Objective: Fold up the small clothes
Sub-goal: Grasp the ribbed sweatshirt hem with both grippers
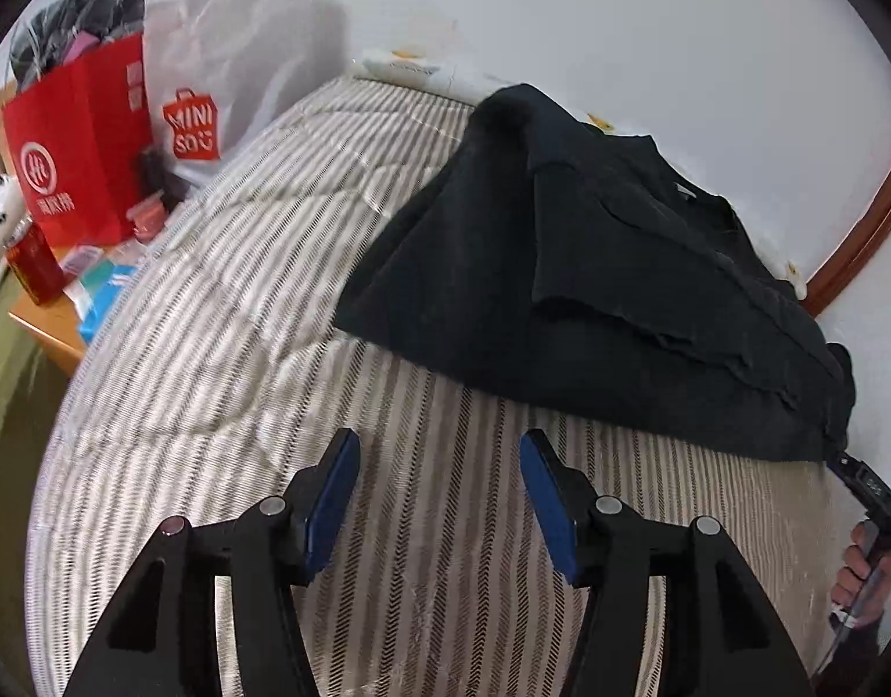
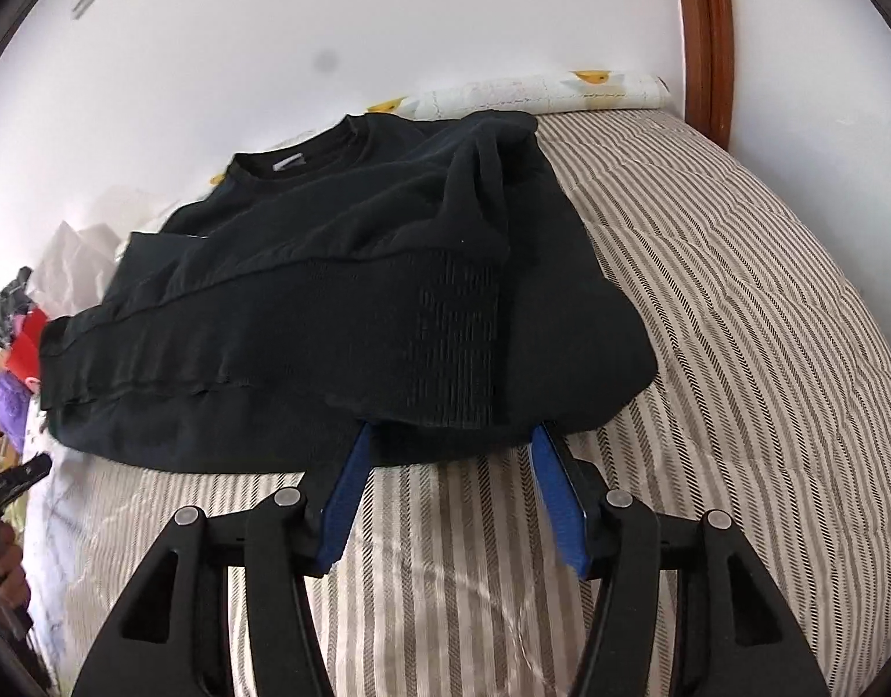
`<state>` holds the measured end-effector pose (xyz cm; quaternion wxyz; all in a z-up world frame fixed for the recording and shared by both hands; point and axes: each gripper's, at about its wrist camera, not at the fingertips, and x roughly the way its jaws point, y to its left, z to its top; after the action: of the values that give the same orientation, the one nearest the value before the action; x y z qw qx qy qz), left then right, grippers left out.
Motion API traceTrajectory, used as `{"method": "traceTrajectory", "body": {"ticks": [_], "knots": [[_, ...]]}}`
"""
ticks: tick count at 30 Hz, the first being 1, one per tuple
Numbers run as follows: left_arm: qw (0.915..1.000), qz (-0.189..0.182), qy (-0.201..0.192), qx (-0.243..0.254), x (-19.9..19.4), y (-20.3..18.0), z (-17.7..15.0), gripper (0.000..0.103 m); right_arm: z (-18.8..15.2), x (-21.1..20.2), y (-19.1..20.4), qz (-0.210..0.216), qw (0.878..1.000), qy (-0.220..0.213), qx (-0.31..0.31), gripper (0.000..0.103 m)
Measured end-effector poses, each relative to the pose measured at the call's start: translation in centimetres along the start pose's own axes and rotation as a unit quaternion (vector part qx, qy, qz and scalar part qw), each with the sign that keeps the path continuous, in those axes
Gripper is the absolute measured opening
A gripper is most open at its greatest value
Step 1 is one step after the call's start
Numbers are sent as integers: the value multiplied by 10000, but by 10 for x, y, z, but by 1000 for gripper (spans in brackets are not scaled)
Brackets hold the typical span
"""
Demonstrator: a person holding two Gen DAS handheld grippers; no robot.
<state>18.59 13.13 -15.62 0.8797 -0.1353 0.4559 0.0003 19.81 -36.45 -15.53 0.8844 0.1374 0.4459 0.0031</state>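
A black sweater [image 1: 590, 267] lies partly folded on the striped bed cover [image 1: 242, 302], its collar toward the wall and a sleeve laid across its body. My left gripper [image 1: 438, 447] hangs open over bare cover, short of the sweater's near left corner, with nothing between its blue pads. In the right wrist view the sweater [image 2: 329, 302] fills the middle. My right gripper [image 2: 450, 435] stands open with its fingertips at the near hem, and the hem's edge drapes just over the tips. Each view catches the other gripper and the hand holding it at its edge.
A red paper bag [image 1: 79, 145] and a white MINISO bag [image 1: 225, 58] stand on a cluttered bedside table [image 1: 50, 319] at the left. A white wall runs behind the bed. A brown wooden frame [image 2: 704, 29] and a rolled white quilt [image 2: 538, 90] are at the right.
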Motion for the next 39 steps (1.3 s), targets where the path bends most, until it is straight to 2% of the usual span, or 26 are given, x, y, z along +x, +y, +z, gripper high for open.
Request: {"method": "traceTrajectory", "body": {"ticks": [2, 11, 16, 18, 20, 22, 27, 33, 39], "knots": [[9999, -143, -34, 24, 1, 0, 2, 55, 1, 4, -5, -82, 9998, -18, 187, 56], [9990, -385, -10, -218, 18, 3, 26, 55, 7, 2, -26, 403, 9940, -296, 971, 56], [9997, -157, -67, -165, 28, -5, 35, 55, 13, 10, -21, 308, 9937, -331, 1021, 56], [9999, 18, -120, -106, 30, -10, 36, 50, 15, 12, -15, 85, 9957, -332, 859, 47], [9995, 269, -161, 5, 31, -17, 35, 22, 17, 13, -9, -144, 9975, -347, 603, 17], [9992, 328, -240, 34, 29, -19, 34, 11, 18, 12, -6, -76, 9980, -394, 491, 10], [9981, 463, -354, 219, 16, -23, 26, 9, 14, -1, -8, 77, 9981, -450, 420, 7], [9986, 335, -364, 199, -3, -17, 14, 9, 3, -21, -9, 160, 9981, -466, 369, 7], [9983, 342, -349, 311, -25, -16, -15, 9, -17, -41, -9, 113, 9986, -429, 291, 7]]}}
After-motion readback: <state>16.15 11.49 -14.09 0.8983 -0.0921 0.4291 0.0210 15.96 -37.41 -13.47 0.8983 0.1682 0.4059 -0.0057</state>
